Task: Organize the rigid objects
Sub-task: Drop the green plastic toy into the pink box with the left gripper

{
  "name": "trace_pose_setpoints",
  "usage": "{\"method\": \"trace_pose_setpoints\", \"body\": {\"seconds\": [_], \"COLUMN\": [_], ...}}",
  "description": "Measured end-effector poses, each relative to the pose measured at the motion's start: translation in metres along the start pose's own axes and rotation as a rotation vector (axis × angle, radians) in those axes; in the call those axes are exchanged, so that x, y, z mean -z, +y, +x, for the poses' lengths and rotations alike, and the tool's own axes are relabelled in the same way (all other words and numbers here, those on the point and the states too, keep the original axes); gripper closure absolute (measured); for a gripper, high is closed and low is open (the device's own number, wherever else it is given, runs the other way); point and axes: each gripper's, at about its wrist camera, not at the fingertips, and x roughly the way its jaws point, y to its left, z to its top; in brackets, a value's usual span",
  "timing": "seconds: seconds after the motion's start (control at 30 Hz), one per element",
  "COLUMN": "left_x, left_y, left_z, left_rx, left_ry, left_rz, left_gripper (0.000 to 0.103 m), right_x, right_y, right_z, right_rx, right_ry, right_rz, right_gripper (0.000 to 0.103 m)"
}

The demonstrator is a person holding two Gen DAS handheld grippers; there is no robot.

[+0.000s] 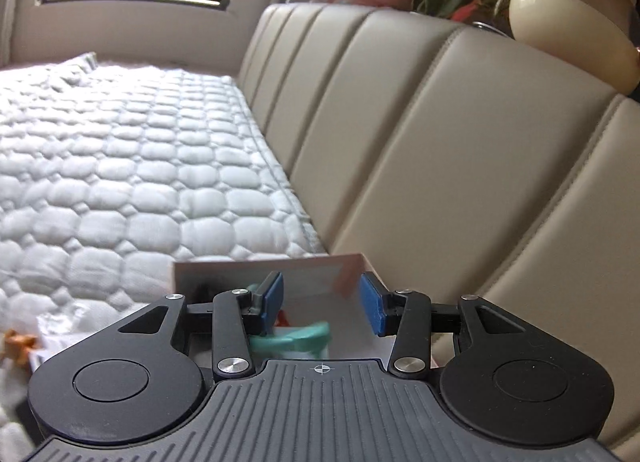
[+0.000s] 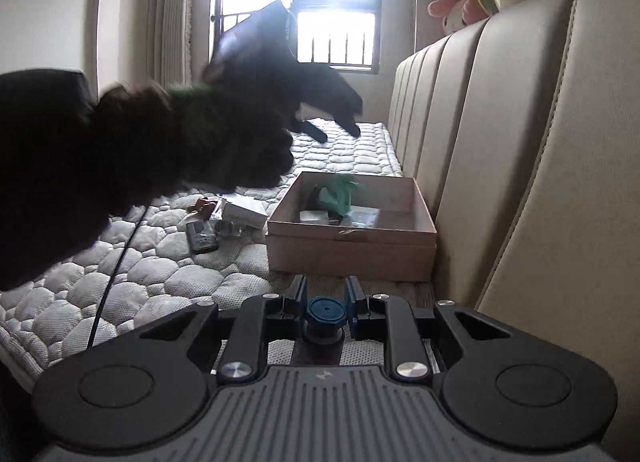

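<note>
Inside box [image 2: 352,258]: 1 green toy [image 2: 338,193].

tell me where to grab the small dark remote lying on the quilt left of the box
Take the dark remote across its two long edges, near the middle, coming straight down from above. It lies flat on the quilted mattress, so its long sides are the only narrow span. The clear item beside it crowds the right edge; which hand-held gripper suits is a guess.
</note>
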Motion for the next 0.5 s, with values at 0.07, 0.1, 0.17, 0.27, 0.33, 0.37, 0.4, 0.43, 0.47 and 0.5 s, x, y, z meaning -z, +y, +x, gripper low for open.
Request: {"method": "trace_pose_setpoints", "body": {"seconds": [0.07,0.1,0.17,0.27,0.33,0.37,0.4,0.43,0.47,0.5], "left_x": [0.007,0.012,0.023,0.044,0.061,0.069,0.078,0.085,0.093,0.101], "left_y": [0.002,0.004,0.005,0.013,0.021,0.026,0.031,0.037,0.043,0.048], "left_z": [-0.004,-0.01,-0.027,-0.056,-0.081,-0.092,-0.102,-0.112,-0.119,-0.128], "left_rx": [0.017,0.03,0.039,-0.008,-0.032,-0.04,-0.046,-0.051,-0.053,-0.051], "left_ry": [0.006,0.008,0.004,0.0,0.008,0.011,0.016,0.027,0.038,0.046], "left_rz": [0.002,0.004,0.028,0.073,0.084,0.078,0.064,0.043,0.018,-0.005], "left_gripper": [0.057,0.057,0.057,0.057,0.057,0.057,0.057,0.057,0.057,0.057], "right_x": [-0.001,-0.001,-0.003,-0.009,-0.015,-0.019,-0.023,-0.029,-0.036,-0.044], "right_y": [0.001,0.001,0.0,-0.003,-0.004,-0.005,-0.006,-0.006,-0.007,-0.008], "right_z": [0.0,0.001,0.003,0.01,0.013,0.013,0.013,0.011,0.009,0.007], "right_rx": [0.013,0.02,0.032,0.038,0.046,0.049,0.056,0.067,0.08,0.093], "right_ry": [0.004,0.007,0.019,0.047,0.059,0.061,0.061,0.057,0.051,0.04], "right_rz": [-0.013,-0.019,-0.024,-0.013,-0.01,-0.013,-0.017,-0.021,-0.024,-0.029], "right_gripper": [0.083,0.083,0.083,0.083,0.083,0.083,0.083,0.083,0.083,0.083]}}
